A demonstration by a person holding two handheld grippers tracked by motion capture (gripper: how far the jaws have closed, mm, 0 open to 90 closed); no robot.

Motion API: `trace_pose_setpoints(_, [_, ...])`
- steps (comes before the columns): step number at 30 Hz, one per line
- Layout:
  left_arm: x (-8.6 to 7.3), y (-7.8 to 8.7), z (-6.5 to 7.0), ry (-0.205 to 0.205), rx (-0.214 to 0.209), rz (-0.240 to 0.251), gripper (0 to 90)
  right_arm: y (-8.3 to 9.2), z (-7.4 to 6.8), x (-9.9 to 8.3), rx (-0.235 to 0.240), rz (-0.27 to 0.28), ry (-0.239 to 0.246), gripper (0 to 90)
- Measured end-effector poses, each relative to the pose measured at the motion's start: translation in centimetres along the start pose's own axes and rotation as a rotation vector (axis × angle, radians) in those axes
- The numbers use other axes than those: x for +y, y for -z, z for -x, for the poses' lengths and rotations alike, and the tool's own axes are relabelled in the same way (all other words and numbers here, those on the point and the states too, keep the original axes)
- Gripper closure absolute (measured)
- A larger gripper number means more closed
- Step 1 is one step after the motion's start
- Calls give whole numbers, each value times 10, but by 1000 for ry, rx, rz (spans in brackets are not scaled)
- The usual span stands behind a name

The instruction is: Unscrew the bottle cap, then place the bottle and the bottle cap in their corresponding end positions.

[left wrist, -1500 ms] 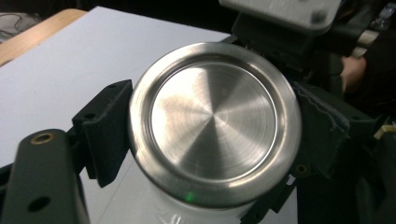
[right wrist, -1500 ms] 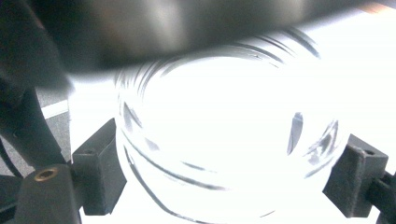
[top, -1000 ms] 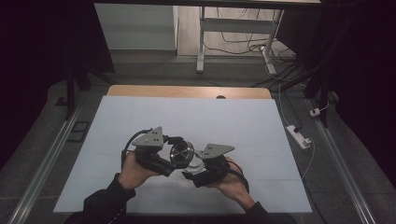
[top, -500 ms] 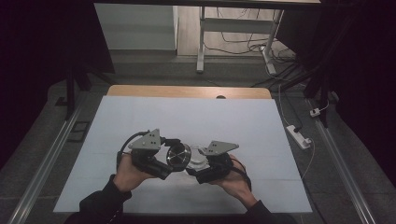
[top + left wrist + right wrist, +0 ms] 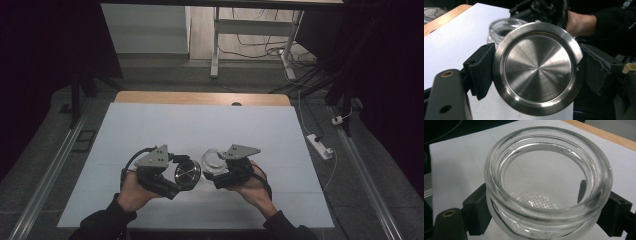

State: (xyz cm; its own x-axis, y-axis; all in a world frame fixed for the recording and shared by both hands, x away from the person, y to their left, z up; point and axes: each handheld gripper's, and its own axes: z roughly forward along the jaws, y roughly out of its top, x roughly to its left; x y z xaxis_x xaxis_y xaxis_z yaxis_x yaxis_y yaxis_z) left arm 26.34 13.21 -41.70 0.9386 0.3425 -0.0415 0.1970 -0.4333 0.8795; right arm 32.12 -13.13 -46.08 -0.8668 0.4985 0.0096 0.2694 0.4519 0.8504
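Note:
A round brushed-steel lid is clamped between the jaws of my left gripper, its inner face turned toward the camera. A short clear glass jar without its lid sits in my right gripper, the jaws pressing on its sides just under the rim. The jar looks empty. Both are held above the white table top, near its front middle, lid and jar a small gap apart. In the left gripper view the jar stands behind the lid.
A wooden strip shows along the table's far edge. A white power strip and cables lie on the floor to the right. A metal frame leg stands beyond the table. Rails run along both sides.
The lid and the jar, close together a second ago, now stand slightly apart. Both hands stay near the same spot.

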Motion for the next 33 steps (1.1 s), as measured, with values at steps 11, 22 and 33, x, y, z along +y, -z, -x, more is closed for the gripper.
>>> trace_pose_setpoints(11, [-10,-9,8,0,-11,-25,194,-11,18,11,-44,5,-18,152])
trace_pose_setpoints(22, [-17,-18,7,4,-22,-42,194,-25,29,16,-53,-4,-30,153])
trace_pose_setpoints(33, [-22,-31,4,-4,-17,-60,194,-35,37,23,-60,-10,-32,152])
